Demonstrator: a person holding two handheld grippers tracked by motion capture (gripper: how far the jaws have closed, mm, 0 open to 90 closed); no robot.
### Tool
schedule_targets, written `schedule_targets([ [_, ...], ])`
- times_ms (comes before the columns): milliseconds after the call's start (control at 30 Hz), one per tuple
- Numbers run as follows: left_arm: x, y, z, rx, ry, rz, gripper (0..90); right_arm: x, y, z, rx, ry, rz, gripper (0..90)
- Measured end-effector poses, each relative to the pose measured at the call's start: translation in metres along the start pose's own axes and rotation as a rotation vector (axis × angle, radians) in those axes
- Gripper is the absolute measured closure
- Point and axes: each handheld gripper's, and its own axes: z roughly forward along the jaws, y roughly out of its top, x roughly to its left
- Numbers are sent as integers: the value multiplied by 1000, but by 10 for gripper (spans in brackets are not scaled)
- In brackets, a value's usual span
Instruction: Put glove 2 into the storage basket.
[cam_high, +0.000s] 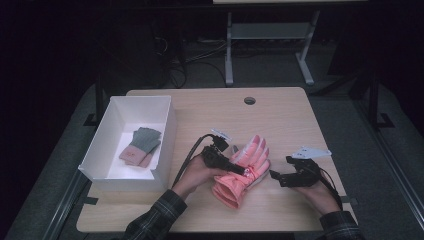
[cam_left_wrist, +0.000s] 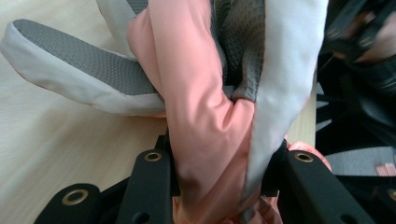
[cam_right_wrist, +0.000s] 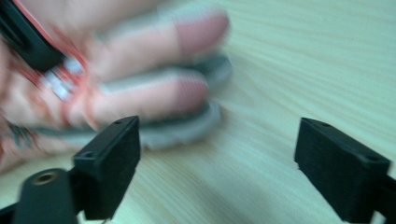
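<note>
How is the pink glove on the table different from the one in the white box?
The pink glove lies on the table, pinched in the left gripper; the boxed glove lies untouched in the box. The first is pink with grey palm fabric; the second is grey-green with a pink cuff, and looks smaller.

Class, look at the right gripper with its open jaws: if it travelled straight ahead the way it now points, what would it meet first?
Most likely the pink glove. The right gripper points left across the table toward it, jaws open; in its own view the glove's fingers lie ahead, slightly left. Depth is unclear.
</note>
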Motion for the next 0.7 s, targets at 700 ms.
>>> schedule_targets([
  [700,-20,19,-92,-141,157,-17,648,3,-14,30,132,-55,-10,43],
])
